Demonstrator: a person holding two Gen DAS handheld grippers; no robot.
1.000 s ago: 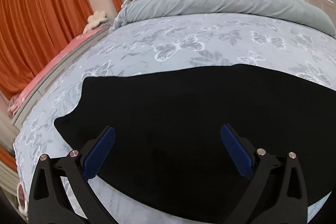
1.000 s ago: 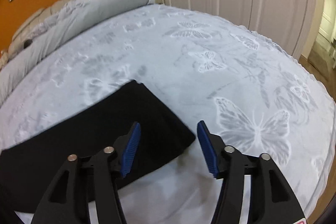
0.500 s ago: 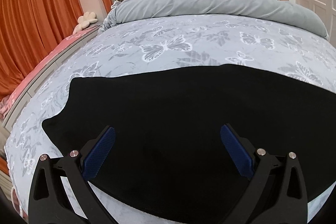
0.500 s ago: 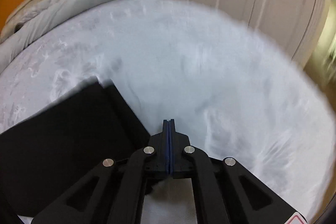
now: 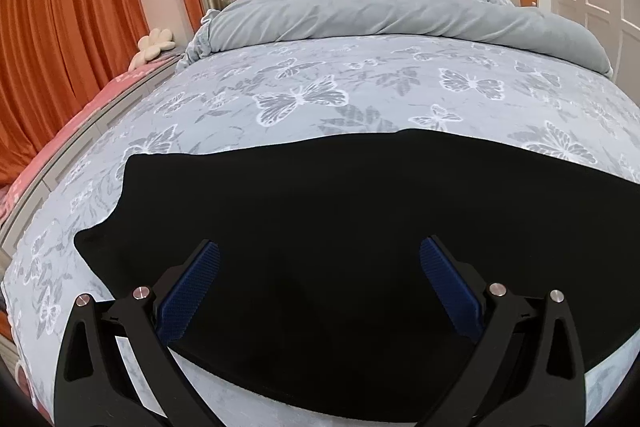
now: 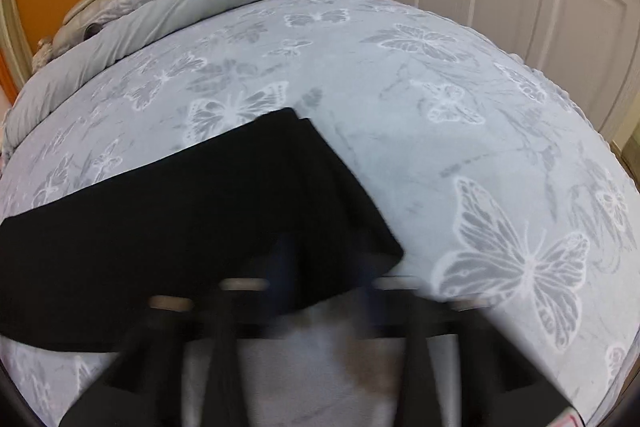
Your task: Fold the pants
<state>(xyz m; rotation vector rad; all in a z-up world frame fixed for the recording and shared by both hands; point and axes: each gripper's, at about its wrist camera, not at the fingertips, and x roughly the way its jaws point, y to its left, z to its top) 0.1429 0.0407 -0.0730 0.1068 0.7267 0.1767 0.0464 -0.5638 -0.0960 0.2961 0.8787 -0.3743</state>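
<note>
Now your left gripper [image 5: 320, 283] hovers spread over the pants [image 5: 320, 227] lying flat on the bed [image 5: 360, 75], your right gripper [image 6: 324, 291] too blurred to tell, so pinch the hem at 2 o'clock next.

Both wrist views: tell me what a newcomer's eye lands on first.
The black pants lie spread flat across the near part of the bed, stark against the pale butterfly-print bedspread. The left hand-held gripper hangs wide open over them; the right hand-held gripper is a motion-blurred smear at the pants' end. Behind, orange curtains and a rolled grey duvet at the headboard draw the eye.
</note>
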